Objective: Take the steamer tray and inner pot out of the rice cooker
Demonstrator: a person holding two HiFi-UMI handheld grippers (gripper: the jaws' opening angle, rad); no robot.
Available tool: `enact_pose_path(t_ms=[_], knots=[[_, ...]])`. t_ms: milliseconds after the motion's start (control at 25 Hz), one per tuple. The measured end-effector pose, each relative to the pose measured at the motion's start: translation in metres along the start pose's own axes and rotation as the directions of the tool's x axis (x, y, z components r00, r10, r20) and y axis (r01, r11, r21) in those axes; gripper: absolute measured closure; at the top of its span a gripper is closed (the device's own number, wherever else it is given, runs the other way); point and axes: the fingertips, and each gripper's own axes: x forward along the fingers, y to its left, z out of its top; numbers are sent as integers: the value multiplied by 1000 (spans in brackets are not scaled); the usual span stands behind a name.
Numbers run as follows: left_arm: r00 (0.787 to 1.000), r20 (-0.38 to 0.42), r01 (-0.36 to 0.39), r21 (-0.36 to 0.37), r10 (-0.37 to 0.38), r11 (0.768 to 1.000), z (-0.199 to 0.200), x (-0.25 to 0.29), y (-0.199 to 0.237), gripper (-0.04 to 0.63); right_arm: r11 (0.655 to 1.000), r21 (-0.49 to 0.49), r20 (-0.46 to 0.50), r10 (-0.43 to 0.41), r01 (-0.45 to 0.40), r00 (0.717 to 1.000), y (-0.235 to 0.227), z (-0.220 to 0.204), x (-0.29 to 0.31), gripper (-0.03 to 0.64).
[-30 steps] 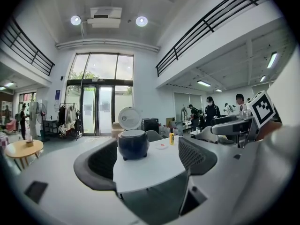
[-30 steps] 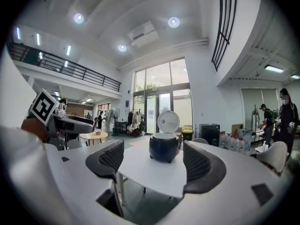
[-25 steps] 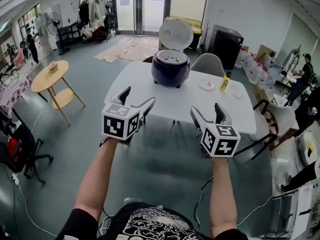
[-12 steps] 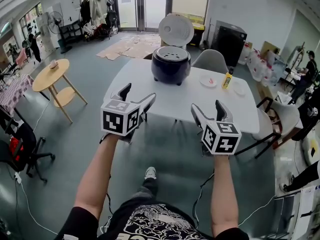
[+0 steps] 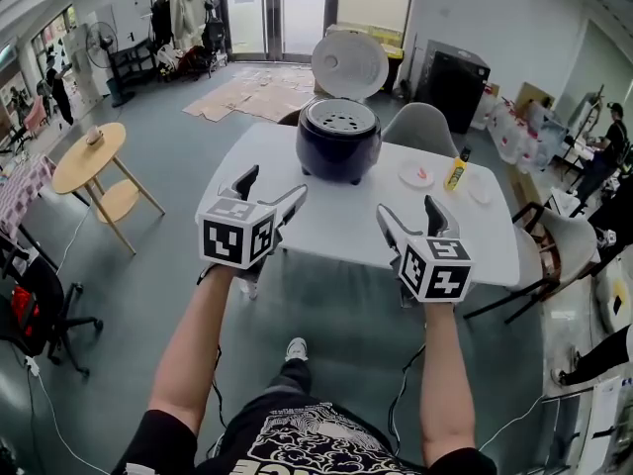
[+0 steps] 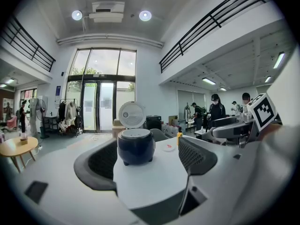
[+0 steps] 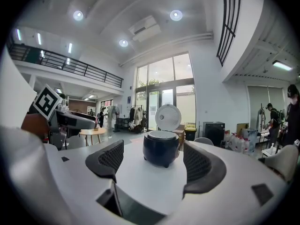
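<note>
L gripper (image 5: 274,184) w/ marker cube, in person's L hand: fingers (image 6: 101,159) spread wide, nothing but air betw. them. R gripper (image 5: 406,207) likewise, fingers (image 7: 202,163) apart, gripping nothing. Both pairs of tips hang over near edge of white rounded-rectangle table (image 5: 346,224), pointing fwd. Dark navy round rice cooker (image 5: 338,148) stands on table well ahead of both sets of fingertips. It is framed betw. the fingers in each gripper view, no contact. Its white round lid (image 5: 349,64) is hinged up at the back, open. Pale perforated steamer tray (image 5: 338,117) sits in the cooker mouth. Inner pot can't be made out under it. Ahead & R of R fingertips: small white dish (image 5: 415,174) w/ red spot, yellow bottle (image 5: 456,174) near it. Grey shell chair (image 5: 419,127) beyond table, past cooker. Round wooden side table (image 5: 87,158) on floor far L of L fingers.
</note>
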Motion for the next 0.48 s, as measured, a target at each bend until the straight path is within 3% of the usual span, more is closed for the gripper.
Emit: enact_pose_path(t_ms=[480], knots=[[996, -37, 85, -32, -87, 996, -23, 13, -36, 196, 999, -5, -69, -33, 33, 997, -6, -21, -21, 222]])
